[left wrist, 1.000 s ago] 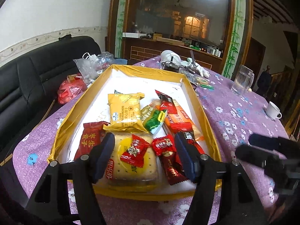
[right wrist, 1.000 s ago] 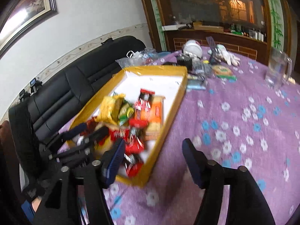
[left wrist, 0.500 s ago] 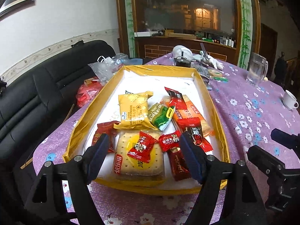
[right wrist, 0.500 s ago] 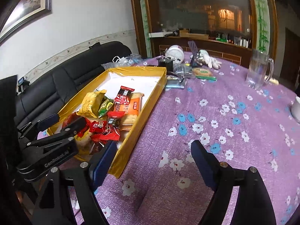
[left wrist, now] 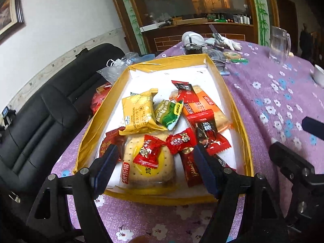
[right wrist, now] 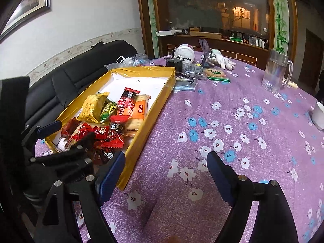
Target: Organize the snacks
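Left tongs (left wrist: 155,167) agape over cracker pack (left wrist: 148,163); right view hides pack.

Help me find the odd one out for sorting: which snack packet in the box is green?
The green packet mid-box, wedged between the yellow cracker pack and the orange biscuit pack; others are red, yellow or orange.

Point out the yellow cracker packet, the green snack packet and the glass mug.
yellow cracker packet (left wrist: 139,111), left wrist view, middle of its printed face.
green snack packet (left wrist: 168,114), left wrist view, centre of the wrapper.
glass mug (right wrist: 274,73), right wrist view, middle of its body.
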{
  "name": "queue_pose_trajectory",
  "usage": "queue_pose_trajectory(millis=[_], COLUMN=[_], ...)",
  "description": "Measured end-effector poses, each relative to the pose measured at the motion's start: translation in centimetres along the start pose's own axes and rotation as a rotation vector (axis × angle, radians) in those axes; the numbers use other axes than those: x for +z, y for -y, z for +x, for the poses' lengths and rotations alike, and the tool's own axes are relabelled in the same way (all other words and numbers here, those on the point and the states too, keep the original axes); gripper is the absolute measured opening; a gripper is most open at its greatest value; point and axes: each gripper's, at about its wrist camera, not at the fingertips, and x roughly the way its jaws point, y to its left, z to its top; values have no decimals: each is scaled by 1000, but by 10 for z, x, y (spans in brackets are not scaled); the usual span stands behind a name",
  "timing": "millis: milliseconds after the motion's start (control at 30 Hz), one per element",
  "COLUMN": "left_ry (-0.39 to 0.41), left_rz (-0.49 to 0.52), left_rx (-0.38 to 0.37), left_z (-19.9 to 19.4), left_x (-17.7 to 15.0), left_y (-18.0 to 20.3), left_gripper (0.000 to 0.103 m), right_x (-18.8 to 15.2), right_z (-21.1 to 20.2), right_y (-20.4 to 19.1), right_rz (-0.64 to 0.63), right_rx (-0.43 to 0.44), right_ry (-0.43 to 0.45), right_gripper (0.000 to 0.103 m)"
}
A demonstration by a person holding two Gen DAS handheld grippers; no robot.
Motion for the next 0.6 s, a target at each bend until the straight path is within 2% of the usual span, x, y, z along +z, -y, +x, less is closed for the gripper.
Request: queue_pose_trajectory(millis=[200, 400, 600], left_ry=[0, 17, 19], left_rz=[-40, -55, -54], left_rx=[-42, -26, -23], left_z=[-5, -8, -8], left_x=[-1, -4, -5], left_y=[-8, -11, -11], left_gripper=[77, 77, 77], right_x=[0, 0, 0], right_z=[-4, -10, -9], right_y=[-2, -9, -8], right_rz=[-11, -47, -46], right_rx=[-8, -37, -40], right_ry=[21, 63, 59], right_gripper=[84, 84, 84])
